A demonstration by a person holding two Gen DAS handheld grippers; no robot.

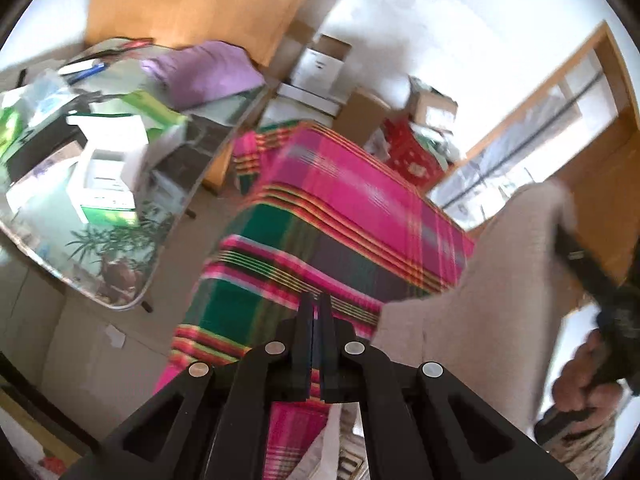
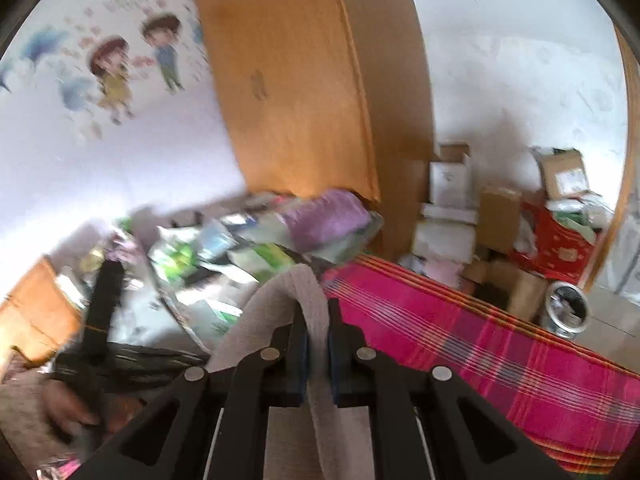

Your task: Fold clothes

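- Left tool [image 1: 316, 300]: pressed together with nothing visible between the jaws, though the beige garment [image 1: 500, 280] hangs just beside it, so any pinch on an edge cannot be confirmed.
- Beige garment: lifted clear above the striped pink cloth [image 1: 340, 200] covering the tabletop, probably to let it hang straight for folding (blurred).
- Right tool [image 2: 316, 308]: pinching a bunched fold of the garment, raised to keep it off the clutter.
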